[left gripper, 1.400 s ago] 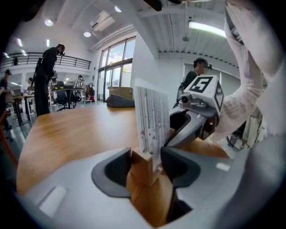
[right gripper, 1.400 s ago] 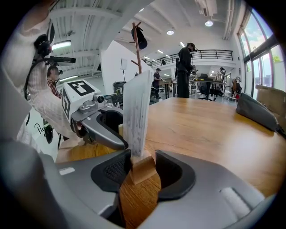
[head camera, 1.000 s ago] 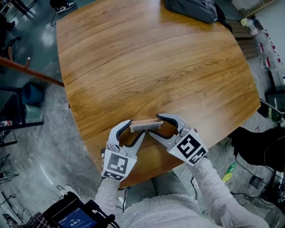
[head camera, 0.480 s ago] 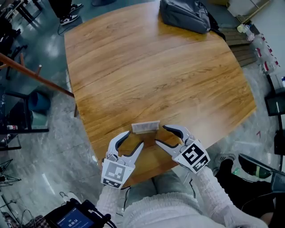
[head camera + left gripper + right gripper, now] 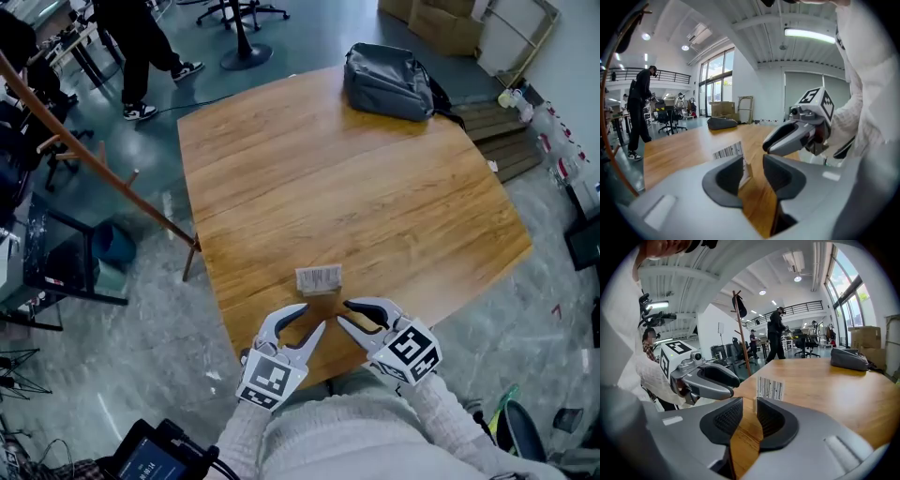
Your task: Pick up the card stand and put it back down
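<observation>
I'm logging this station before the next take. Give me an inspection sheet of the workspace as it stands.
Surface: wooden table, two things on it.
Job's things: card stand upright near the person's edge, barcode card in it, untouched.
Clutter: grey bag at the far edge.
Grippers: left gripper and right gripper are short of the stand, both empty; their jaws have just been closing, a gap remains.
Cables: nothing seen on the table.
Surroundings: person standing, office chair, cardboard boxes beyond.
</observation>
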The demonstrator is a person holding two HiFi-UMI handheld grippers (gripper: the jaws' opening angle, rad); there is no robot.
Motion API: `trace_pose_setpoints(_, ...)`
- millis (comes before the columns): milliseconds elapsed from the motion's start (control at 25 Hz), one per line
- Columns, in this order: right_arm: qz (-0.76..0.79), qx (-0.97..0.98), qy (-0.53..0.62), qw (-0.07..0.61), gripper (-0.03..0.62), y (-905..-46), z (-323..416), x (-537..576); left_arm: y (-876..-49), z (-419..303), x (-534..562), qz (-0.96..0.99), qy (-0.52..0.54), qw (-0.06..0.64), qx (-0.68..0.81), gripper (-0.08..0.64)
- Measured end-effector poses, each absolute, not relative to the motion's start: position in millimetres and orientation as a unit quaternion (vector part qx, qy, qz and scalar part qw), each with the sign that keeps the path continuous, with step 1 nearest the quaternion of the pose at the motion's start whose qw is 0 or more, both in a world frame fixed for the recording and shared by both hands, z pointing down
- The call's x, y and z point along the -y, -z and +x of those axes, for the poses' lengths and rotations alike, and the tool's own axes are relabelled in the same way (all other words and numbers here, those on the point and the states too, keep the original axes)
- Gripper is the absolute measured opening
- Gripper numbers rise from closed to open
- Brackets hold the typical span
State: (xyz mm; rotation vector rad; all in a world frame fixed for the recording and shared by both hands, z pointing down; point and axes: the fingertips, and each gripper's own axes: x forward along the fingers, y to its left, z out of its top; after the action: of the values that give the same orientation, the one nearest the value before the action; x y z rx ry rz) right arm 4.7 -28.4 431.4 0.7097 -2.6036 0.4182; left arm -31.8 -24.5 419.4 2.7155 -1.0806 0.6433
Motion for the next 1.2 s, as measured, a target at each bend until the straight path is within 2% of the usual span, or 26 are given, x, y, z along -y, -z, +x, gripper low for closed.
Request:
trace_pose_setpoints(160,0.269,0.933,-0.145,0.19,0.058,-417,9,22,-409,-27,18,0.907,-0.212,0.063,0.359,0.107)
trace_pose_setpoints(320,0.271,0.935,-0.129,0.191,0.0,-413,12,18,-405,-23,12,0.908,-0.198,0.082,0.36,0.068)
trace_pose_setpoints(560,0.257,0.937,-0.114,0.205,0.0,-414,3,10,-411,-26,9,0.893,-0.185,0.127,0.39,0.009)
trace_pose_setpoints(720,0.243,0.938,-0.107,0.223,0.0,-421,-2,6,-424,-24,5,0.886,-0.199,0.147,0.393,0.009)
trace_pose_setpoints(960,0.226,0.948,-0.121,0.189,0.0,-410,-11,3,-429,-23,0,0.883,-0.203,0.161,0.393,0.008)
trace_pose_setpoints(1200,0.229,0.946,-0.106,0.206,0.0,-412,-10,2,-431,-32,3,0.872,-0.2,0.179,0.41,0.008)
